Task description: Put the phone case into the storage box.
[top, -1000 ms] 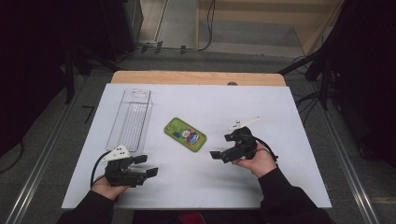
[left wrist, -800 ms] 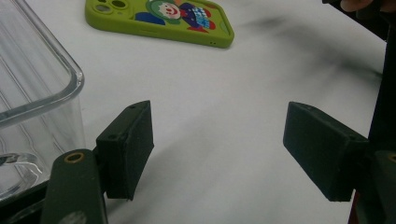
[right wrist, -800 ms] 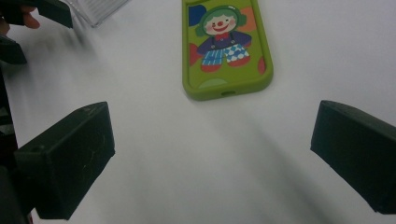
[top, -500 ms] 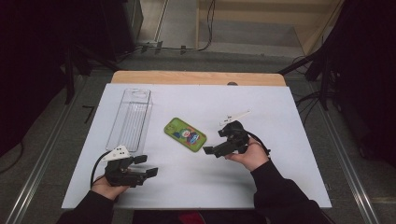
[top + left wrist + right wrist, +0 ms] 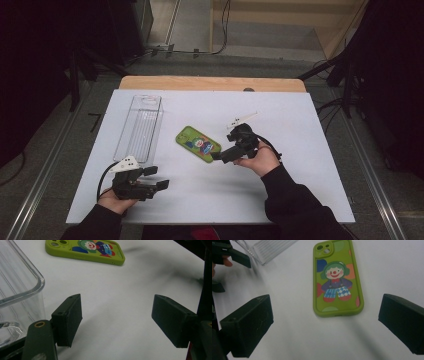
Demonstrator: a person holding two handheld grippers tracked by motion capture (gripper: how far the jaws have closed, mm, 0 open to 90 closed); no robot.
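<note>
Clear tray [image 5: 17,285] cut off at frame edge. Right gripper [image 5: 216,156] jaws wide, empty, now nearer green phone case [image 5: 198,144]; left gripper [image 5: 162,184] open, empty, unmoved.

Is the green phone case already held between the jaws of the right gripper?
No, the green phone case lies flat on the table, ahead of the open right gripper, whose pads do not touch it.

White-topped table, two items on it

We see the white table [image 5: 300,190] with a wood strip along its far edge; a green clown phone case [image 5: 198,144] lies flat mid-table, a clear plastic tray [image 5: 139,128] lies left of it, apart.
</note>
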